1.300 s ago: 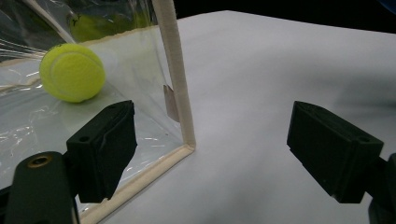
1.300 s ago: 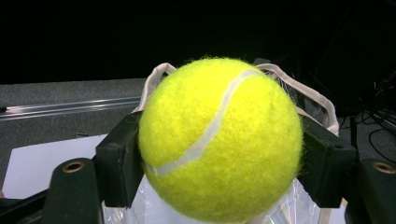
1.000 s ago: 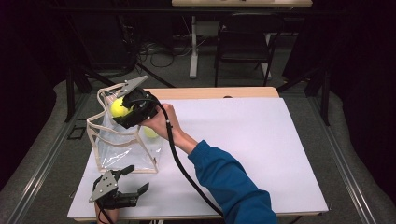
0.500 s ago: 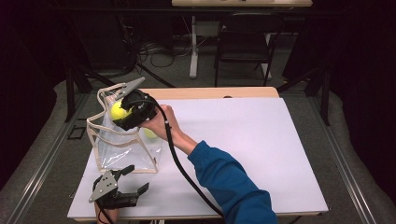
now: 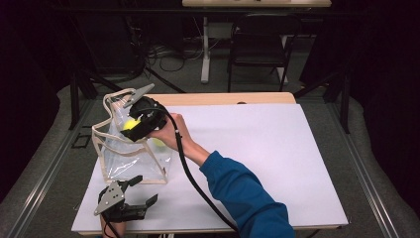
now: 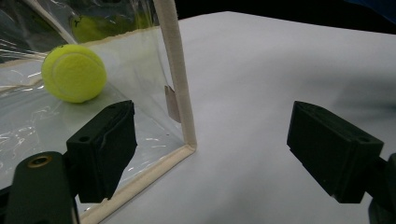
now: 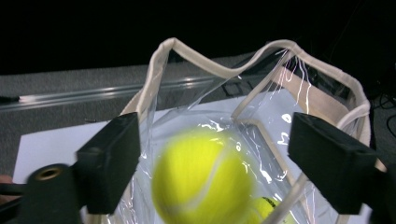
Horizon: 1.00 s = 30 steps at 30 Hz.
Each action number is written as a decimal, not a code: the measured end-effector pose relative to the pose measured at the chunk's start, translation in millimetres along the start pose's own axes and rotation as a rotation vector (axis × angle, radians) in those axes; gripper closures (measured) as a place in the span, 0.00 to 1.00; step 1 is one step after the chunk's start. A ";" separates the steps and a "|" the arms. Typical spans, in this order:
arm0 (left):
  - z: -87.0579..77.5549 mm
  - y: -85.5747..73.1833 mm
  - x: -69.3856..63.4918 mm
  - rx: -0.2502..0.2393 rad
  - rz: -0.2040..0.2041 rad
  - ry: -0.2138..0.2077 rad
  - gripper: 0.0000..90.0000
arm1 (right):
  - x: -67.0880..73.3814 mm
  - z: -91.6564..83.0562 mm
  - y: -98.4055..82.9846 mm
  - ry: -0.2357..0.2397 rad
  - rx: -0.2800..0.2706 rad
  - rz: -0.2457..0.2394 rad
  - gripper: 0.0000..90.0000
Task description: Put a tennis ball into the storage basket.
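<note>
Since the earlier high view little has shifted, though the right gripper's (image 5: 132,128) jaws have just been opening, and the tennis ball (image 7: 201,176) between them is now clear of both pads, blurred above the mouth of the clear bag (image 5: 130,158). At lower left of the high view the left gripper (image 5: 138,192) rests on the white table (image 5: 277,163) just below the bag, jaws spread wide with nothing between them. Left of centre, the bag stands upright with cream trim. Inside it, in the left gripper view, a second ball (image 6: 74,73) lies at upper left on the bag's floor.
</note>
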<state>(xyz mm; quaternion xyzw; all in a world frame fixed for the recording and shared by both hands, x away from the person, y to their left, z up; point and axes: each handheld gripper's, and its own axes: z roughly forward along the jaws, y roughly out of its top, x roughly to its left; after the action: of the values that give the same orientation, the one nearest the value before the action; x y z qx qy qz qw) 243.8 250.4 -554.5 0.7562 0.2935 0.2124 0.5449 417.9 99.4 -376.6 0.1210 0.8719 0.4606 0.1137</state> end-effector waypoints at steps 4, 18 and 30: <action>-0.3 0.0 0.0 -0.002 -0.001 0.002 0.18 | -2.8 -12.4 -1.4 -0.020 -0.058 0.022 0.06; 1.6 0.2 -1.5 0.001 -0.002 0.007 0.18 | -18.5 -57.1 -32.2 -0.013 -0.060 0.084 0.00; 3.4 0.6 -2.9 0.008 0.000 0.006 0.18 | -18.1 -78.6 -65.8 -0.026 -0.026 0.098 0.00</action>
<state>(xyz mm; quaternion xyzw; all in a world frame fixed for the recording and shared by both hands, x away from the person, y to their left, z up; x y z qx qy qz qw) 243.9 245.9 -555.0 0.7577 0.2962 0.2135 0.5409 403.6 -3.3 -386.5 0.1682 0.8573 0.4752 0.1041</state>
